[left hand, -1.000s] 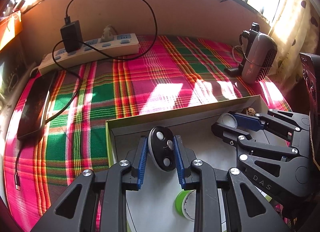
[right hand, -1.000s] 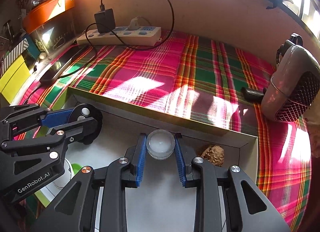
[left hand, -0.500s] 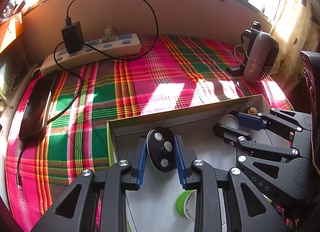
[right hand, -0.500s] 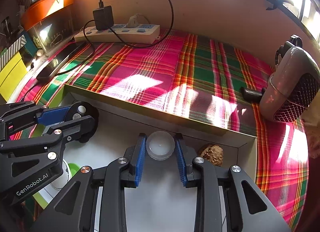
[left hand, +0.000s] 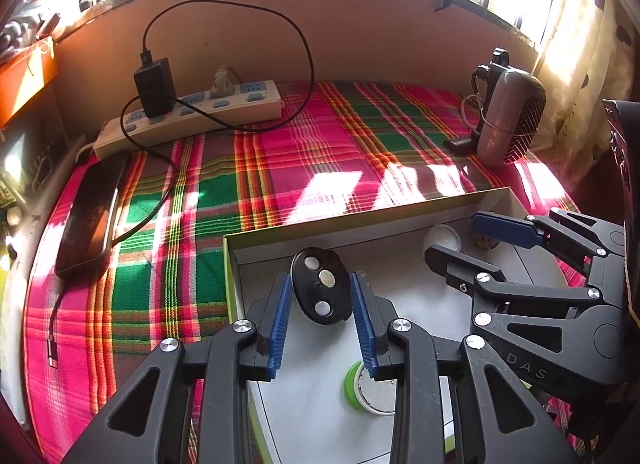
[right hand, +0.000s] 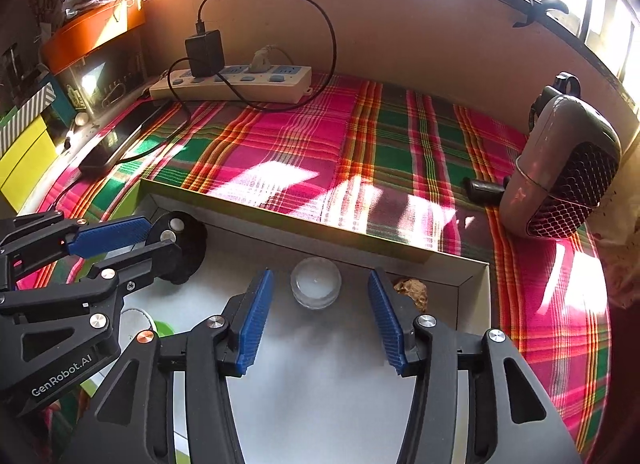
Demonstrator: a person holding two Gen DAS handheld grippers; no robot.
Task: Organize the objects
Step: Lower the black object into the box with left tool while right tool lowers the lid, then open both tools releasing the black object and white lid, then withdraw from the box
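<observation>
Left hand-held gripper (left hand: 322,296): jaws parted, blue pads (left hand: 280,324) clear on both sides, nothing clamped, fingers pointing forward and slightly down. Right hand-held gripper (right hand: 320,316): jaws spread wide, blue pads (right hand: 254,320) well apart, nothing gripped, same forward-down tilt. Both side by side, near each other, left one's fingers angled across toward right one's view.

- My right gripper (right hand: 320,304) is sitting open around the clear jar (right hand: 316,282), with gaps on both sides.
- The box wall (right hand: 320,229) is blocking forward travel.
- The walnut (right hand: 412,291) is crowding my right finger.
- My left gripper (right hand: 120,244) is occupying the box's left end.
</observation>
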